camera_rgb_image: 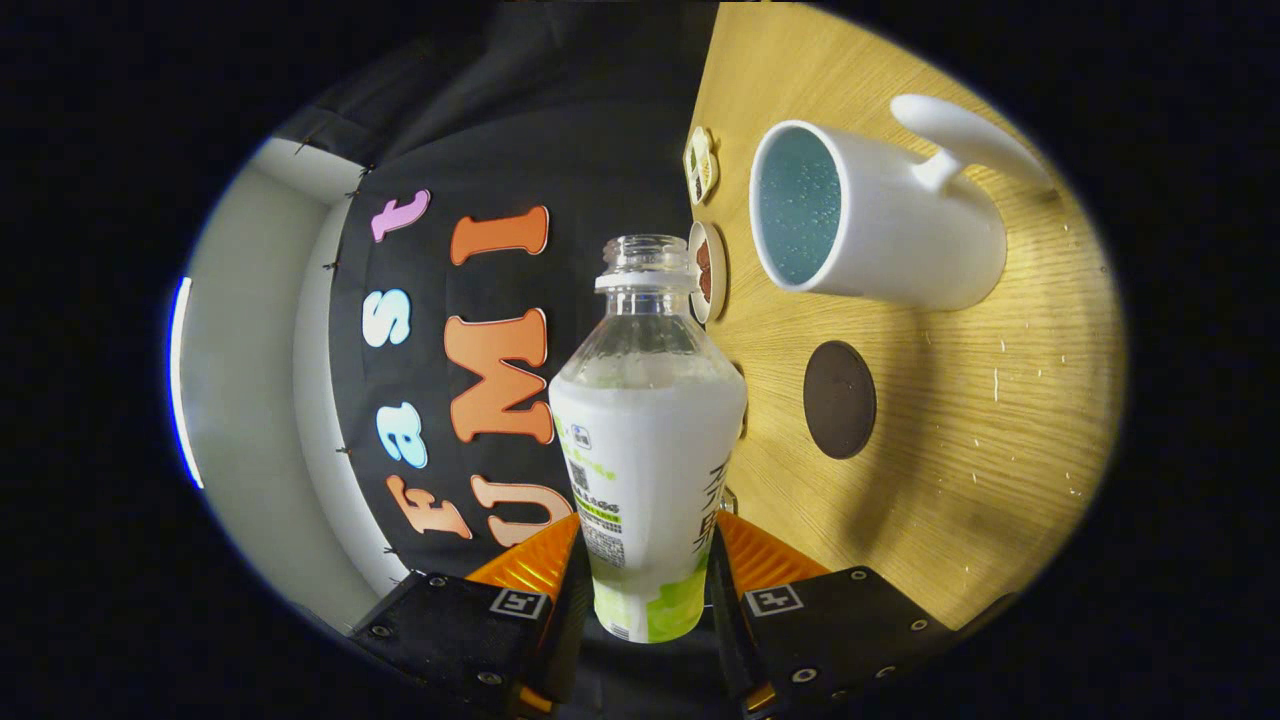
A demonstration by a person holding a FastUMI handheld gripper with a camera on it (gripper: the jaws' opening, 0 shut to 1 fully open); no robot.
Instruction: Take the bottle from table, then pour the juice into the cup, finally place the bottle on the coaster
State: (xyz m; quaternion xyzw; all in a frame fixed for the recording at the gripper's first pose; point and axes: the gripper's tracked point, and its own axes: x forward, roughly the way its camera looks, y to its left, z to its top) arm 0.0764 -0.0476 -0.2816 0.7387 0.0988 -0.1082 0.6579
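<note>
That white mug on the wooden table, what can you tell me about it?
The white ceramic-looking mug stands on the light wooden table. It has one curved handle on the side away from the booth's wall. Its inside looks pale blue and speckled with small droplets or bubbles; whether any liquid is in it cannot be told. Nothing touches it but the table. A dark round coaster lies apart beside it, and the uncapped clear plastic bottle held in the tool is not over it.

Gripper (648,575) rolled sideways w/ view; both fingers (545,575) pressed on bottle (648,450), one each side.
</note>
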